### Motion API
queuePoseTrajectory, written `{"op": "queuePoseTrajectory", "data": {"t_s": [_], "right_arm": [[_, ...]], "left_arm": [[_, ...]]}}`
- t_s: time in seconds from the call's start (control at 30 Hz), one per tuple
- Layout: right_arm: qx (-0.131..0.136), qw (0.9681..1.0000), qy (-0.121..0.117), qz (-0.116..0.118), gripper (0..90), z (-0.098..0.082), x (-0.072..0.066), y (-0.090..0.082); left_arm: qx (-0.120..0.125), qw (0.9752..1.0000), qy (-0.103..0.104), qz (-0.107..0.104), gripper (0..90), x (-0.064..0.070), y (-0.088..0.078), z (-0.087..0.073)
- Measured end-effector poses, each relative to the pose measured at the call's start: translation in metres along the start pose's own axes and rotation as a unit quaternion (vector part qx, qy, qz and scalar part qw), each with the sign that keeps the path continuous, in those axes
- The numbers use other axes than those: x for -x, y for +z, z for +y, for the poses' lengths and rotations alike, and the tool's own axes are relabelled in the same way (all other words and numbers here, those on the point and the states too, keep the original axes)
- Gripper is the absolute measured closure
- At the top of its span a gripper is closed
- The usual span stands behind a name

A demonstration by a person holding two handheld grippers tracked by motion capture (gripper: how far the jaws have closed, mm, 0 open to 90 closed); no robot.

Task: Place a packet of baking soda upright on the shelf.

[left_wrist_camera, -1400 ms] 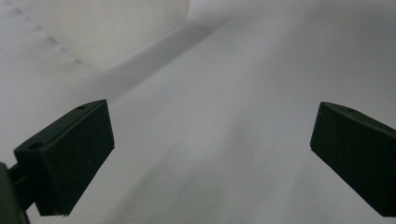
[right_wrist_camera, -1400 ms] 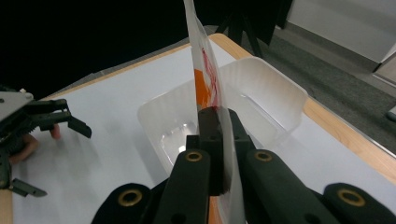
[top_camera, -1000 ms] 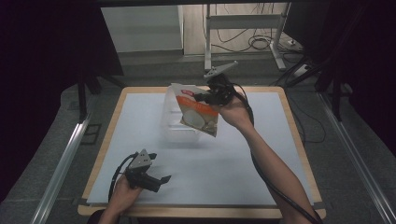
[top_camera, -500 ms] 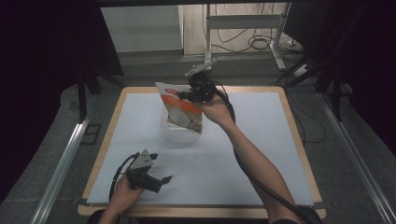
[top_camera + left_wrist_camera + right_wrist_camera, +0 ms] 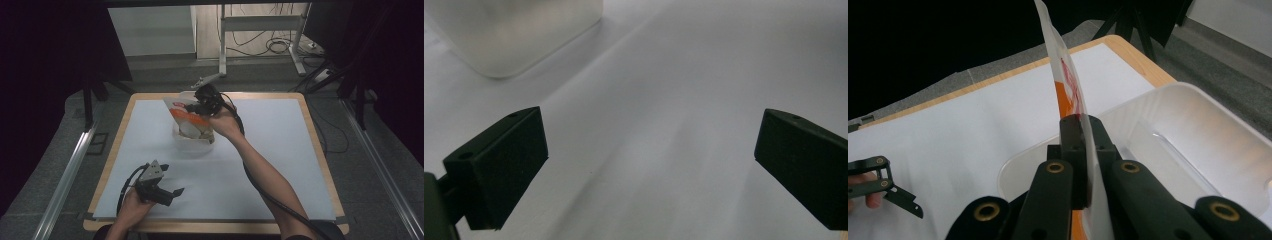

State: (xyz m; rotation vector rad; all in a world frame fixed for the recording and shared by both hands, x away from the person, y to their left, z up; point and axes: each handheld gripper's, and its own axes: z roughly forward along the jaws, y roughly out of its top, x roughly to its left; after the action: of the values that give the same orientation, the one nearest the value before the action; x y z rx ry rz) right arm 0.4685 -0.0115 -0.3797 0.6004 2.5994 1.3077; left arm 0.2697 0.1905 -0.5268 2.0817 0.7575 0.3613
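Here the right gripper (image 5: 196, 106) pinches the top edge of a white-and-orange snack pouch (image 5: 189, 120), jaws clamped flat on the film. The pouch hangs below the pads, long axis running down and a little toward the table's near edge, its lower end inside or just above the translucent plastic tub (image 5: 194, 141); the high view does not settle whether it touches the tub floor. From the right gripper view the pouch (image 5: 1064, 85) stands edge-on over the tub (image 5: 1198, 130). The tub sits near the middle of the table's (image 5: 280, 165) far edge. So the tub lies straight below the pads: judged, what remains is a short drop. The left gripper (image 5: 172, 192) rests at the near-left corner, jaws wide apart and empty, well apart from the tub.
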Motion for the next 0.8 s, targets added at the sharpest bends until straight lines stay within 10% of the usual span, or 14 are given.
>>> {"op": "queuePoseTrajectory", "data": {"t_s": [0.47, 0.8], "right_arm": [[-0.007, 0.9996, 0.025, -0.009, 87.5, -0.037, 0.017, 0.001], [-0.023, 0.9995, 0.016, -0.014, 70.7, -0.042, 0.016, 0.000]], "left_arm": [[-0.007, 0.9999, 0.002, 0.008, 1.2, 0.002, 0.001, 0.000], [-0.010, 0.9999, 0.000, 0.010, 1.8, 0.001, 0.002, 0.000]]}}
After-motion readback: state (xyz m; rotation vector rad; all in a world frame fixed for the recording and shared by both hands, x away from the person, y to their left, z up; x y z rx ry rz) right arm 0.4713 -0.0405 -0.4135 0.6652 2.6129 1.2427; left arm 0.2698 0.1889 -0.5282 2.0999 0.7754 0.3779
